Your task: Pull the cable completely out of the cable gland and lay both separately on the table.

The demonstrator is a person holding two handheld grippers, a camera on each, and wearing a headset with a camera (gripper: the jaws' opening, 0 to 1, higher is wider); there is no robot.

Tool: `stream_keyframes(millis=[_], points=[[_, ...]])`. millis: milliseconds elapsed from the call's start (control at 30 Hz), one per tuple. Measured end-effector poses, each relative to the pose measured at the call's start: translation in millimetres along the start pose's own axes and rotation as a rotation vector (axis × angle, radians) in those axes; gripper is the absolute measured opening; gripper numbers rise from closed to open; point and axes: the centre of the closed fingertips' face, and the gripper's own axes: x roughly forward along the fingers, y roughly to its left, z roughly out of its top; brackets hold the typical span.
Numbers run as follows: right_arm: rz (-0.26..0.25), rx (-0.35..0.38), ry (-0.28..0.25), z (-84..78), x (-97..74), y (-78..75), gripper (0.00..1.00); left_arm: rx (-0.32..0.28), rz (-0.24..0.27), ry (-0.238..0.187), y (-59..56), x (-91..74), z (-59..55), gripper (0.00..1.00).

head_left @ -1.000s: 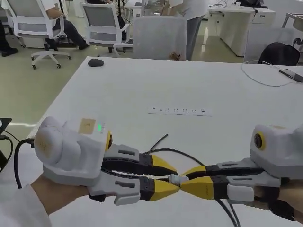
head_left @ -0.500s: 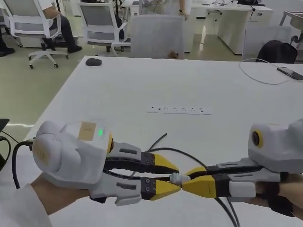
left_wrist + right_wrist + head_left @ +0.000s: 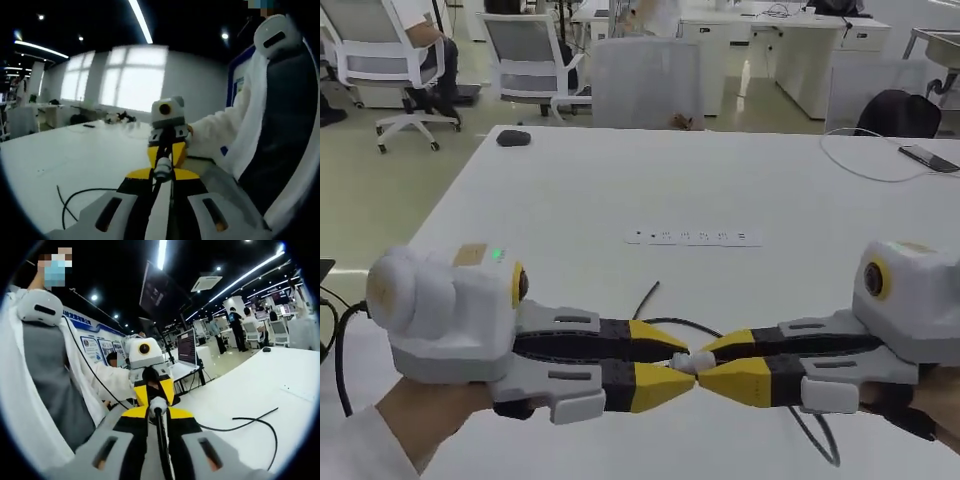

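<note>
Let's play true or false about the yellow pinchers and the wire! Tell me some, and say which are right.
1. The left gripper and right gripper meet tip to tip at the gland. True.
2. The gland lies alone on the table. False: it is held between the tips.
3. The cable is red. False: it is black.
4. A white strip lies on the table beyond the grippers. True.
</note>
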Motion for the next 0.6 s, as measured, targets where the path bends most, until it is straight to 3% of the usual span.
stream_keyframes(millis=[33,67,100,133,167,300,367,433,533,600], points=[[-0.005,-0.020,0.007,-0.6,0.0,-1.0,0.12,-0.022,0.002,-0.018,0.5,-0.5,2.7,0.15],[-0.017,-0.087,0.061,-7.9,2.2,-1.6,0.11,-0.056,0.005,-0.067,2.1,-2.2,10.4,0.14],[-0.021,-0.126,0.110,-15.6,3.2,-1.1,0.03,-0.073,-0.009,-0.094,-0.3,-2.0,15.2,0.14],[-0.016,-0.167,0.101,-11.7,5.9,2.4,0.03,0.004,-0.006,-0.061,-0.7,-3.5,12.4,0.14],[-0.020,-0.141,0.085,-9.2,6.4,2.4,0.03,0.028,-0.004,-0.038,-1.0,-2.8,10.7,0.14],[-0.063,-0.161,0.045,-8.1,4.3,-13.6,0.03,0.016,0.013,-0.057,3.0,-4.2,15.0,0.15],[-0.079,-0.207,0.079,-10.0,6.2,-12.4,0.03,0.023,0.013,-0.052,3.2,-4.5,14.8,0.15],[-0.075,-0.192,0.071,-7.3,8.4,-7.2,0.04,0.035,0.014,-0.046,2.4,-4.3,14.3,0.15],[-0.077,-0.184,0.062,-7.0,2.6,-11.1,0.03,0.071,0.023,-0.039,1.6,-2.4,12.8,0.15],[-0.075,-0.190,0.069,-9.0,-0.7,-13.4,0.03,0.131,0.033,-0.035,1.0,0.1,11.0,0.16]])
